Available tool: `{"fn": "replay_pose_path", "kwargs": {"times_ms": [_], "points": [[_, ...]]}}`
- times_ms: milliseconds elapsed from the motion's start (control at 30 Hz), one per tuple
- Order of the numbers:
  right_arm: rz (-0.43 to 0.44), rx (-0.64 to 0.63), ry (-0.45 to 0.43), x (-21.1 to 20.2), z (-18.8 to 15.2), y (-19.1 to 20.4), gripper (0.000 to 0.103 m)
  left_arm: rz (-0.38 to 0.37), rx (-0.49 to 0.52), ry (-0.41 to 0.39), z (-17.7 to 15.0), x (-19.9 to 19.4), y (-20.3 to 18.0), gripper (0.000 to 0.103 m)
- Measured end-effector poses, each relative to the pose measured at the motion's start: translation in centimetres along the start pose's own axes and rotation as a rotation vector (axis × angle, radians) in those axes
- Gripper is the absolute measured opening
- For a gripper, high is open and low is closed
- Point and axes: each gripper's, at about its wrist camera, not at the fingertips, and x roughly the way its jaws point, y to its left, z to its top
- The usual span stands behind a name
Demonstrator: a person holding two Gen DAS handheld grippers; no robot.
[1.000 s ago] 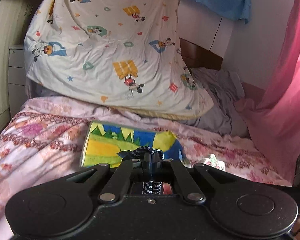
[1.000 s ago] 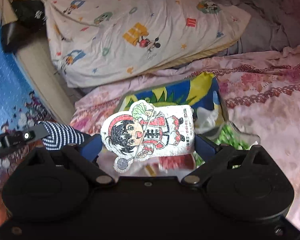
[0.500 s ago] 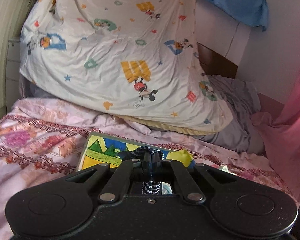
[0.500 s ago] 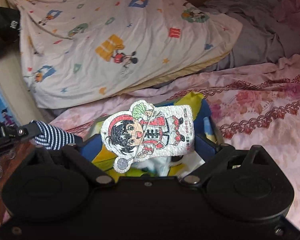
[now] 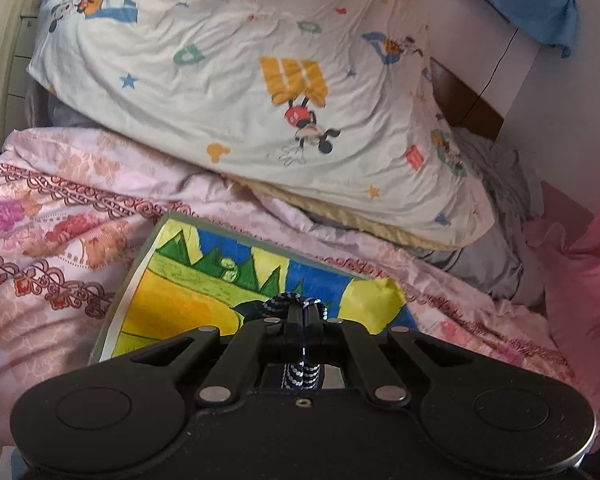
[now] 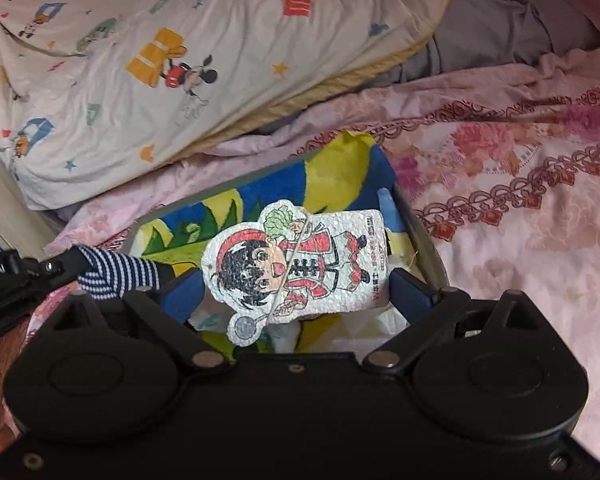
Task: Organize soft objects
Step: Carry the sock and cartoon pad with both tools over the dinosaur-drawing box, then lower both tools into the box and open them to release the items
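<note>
My left gripper (image 5: pixel 302 312) is shut on a navy-and-white striped fabric piece (image 5: pixel 300 372), held over a colourful box (image 5: pixel 204 280) with a yellow, blue and green picture and a grey rim. In the right wrist view my right gripper (image 6: pixel 296 292) holds a flat white cartoon-figure pad (image 6: pixel 300 264) between its blue fingers (image 6: pixel 410 286), above the same box (image 6: pixel 204 216). The striped piece (image 6: pixel 116 274) and the left gripper (image 6: pixel 56 266) show at the left, beside the box's near corner. White items lie inside the box, mostly hidden by the pad.
A large cartoon-print pillow (image 5: pixel 260 80) leans just behind the box on the pink floral bedspread (image 5: pixel 52 240). Grey bedding (image 5: pixel 496 248) and a pink curtain (image 5: pixel 596 264) lie to the right, with a wooden headboard (image 5: pixel 468 104) beyond.
Both grippers have moved forward over the colourful box and nearer the pillow, each keeping its hold. The box now fills more of both views.
</note>
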Motion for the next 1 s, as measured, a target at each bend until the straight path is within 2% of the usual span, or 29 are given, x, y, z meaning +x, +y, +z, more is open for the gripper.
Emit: {"fn": "replay_pose_path", "kwargs": {"times_ms": [300,433,567,800,933,1000], "points": [[-0.027,0.001,0.052,1.9,-0.3,-0.1,0.096,0.108,-0.010,0.137,-1.7,2.4,1.2,0.000],[-0.040,-0.023,0.056,2.3,-0.4,0.2,0.096,0.136,-0.012,0.167,-2.2,2.7,1.7,0.000],[-0.053,-0.058,0.060,2.5,-0.5,0.7,0.096,0.143,-0.004,0.179,-2.4,2.8,1.7,0.000],[-0.045,-0.075,0.067,2.6,-0.5,1.1,0.097,0.146,0.003,0.180,-2.4,2.7,1.6,0.014],[-0.040,-0.081,0.060,2.3,-0.4,0.9,0.098,0.147,0.005,0.174,-2.4,2.5,1.7,0.016],[-0.038,-0.084,0.046,1.9,-0.4,0.9,0.100,0.152,0.005,0.173,-2.4,2.2,1.8,0.019]]}}
